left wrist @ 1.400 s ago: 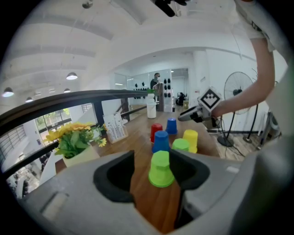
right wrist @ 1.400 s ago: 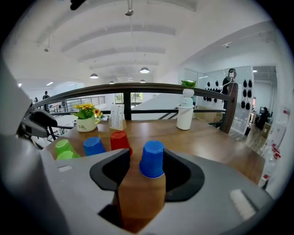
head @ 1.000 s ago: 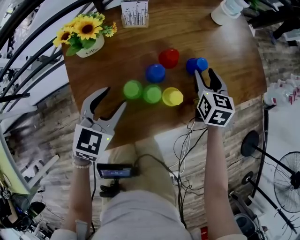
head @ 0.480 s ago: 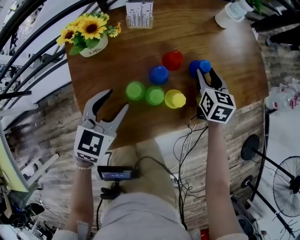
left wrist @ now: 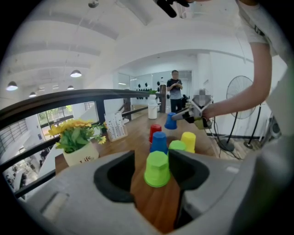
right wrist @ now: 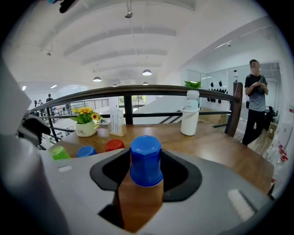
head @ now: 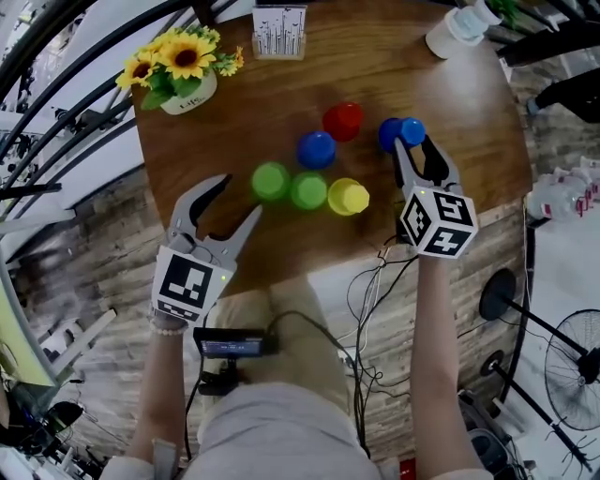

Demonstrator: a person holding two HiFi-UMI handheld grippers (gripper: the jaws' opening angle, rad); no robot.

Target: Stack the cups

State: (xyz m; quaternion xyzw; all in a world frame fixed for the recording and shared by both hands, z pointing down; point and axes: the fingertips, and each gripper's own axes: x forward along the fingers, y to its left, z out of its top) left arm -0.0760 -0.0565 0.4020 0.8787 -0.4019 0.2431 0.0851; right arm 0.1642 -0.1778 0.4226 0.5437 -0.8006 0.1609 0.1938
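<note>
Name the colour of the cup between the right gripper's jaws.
The cup is plain blue; the right gripper view shows it best.

A round wooden table (head: 450, 84) is standing on a plank floor (head: 84, 253). A white pot of sunflowers (head: 178, 70) is sitting at the table's far left edge, with a clear card holder (head: 279, 33) near it on the right. A white lidded container (head: 455, 28) is standing at the far right edge. Cables (head: 364, 281) are trailing over the floor by the near edge. A pedestal fan (head: 577, 352) is standing well apart on the right. A person (right wrist: 255, 105) is standing beyond the table.
</note>
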